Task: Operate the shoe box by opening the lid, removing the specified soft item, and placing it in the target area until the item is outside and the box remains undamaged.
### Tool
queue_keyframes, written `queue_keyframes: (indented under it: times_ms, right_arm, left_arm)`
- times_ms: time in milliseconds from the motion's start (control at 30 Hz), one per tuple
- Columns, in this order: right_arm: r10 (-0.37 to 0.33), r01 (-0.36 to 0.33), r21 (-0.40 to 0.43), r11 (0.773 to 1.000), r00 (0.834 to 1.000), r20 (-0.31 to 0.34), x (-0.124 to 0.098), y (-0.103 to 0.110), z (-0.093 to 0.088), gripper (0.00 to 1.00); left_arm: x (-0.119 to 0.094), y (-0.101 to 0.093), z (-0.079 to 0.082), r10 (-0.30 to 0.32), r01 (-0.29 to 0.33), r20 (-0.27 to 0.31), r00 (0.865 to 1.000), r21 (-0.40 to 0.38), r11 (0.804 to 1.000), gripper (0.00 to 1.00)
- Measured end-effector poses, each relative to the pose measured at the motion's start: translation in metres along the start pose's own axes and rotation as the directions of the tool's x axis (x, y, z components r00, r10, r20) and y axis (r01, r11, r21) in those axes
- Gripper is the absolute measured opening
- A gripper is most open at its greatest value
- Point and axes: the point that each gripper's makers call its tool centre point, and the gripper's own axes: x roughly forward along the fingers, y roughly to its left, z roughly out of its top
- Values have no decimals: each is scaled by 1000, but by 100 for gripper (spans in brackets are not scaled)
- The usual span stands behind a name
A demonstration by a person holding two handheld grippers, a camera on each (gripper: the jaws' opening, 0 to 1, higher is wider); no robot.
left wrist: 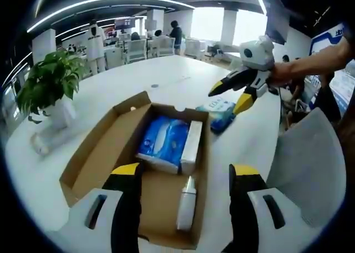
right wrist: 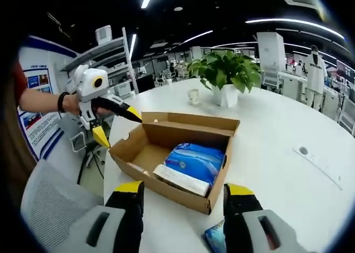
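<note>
The shoe box [left wrist: 111,153] stands open on the white counter [left wrist: 166,75], its lid folded back flat to one side, so the inside is free to reach from above. Inside lies a blue soft pack [left wrist: 163,142] (it looks like wet wipes), leaning on a white carton [left wrist: 192,147], and a small white bottle [left wrist: 187,203] lies nearer the front wall. A second blue pack [left wrist: 219,113] rests on the counter just beside the box, outside it; I judge this spot is the target area.

The left gripper [left wrist: 186,178] hangs over the near edge of the box with its jaws apart and nothing between them, probably ready to go down on the pack. The right gripper [right wrist: 183,200] is also held with jaws apart and empty, just beside the outside pack [right wrist: 216,236], which suggests a release there. A potted plant [right wrist: 226,75] stands well apart from the box.
</note>
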Motion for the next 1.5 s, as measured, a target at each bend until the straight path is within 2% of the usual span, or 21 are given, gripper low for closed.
queue_keyframes:
  times_ms: [333,633,900,1067,1200,1500]
  right_arm:
    - [53,-56,-60,997,997,-60,26,5,15,56]
    - [104,-126,-165,978,985,-137,58,10,32,56]
    - [117,-187,-276,943,960,-253,75,13,35,54]
    - [119,-215,-312,925,947,-299,85,12,36,53]
    - [120,-254,-363,897,928,-353,93,13,33,53]
    - [118,-300,-413,860,904,-410,110,9,32,53]
  left_arm:
    - [-12,0,-12,1,-1,17,1000,-43,999,64]
    - [-23,9,-14,20,-16,49,999,-77,997,64]
    - [-33,4,-26,28,-22,55,998,-104,994,64]
    - [-39,3,-30,33,-26,61,998,-116,993,64]
    - [-42,3,-33,38,-30,61,997,-120,992,64]
    - [-45,9,-37,49,-39,71,996,-135,990,64]
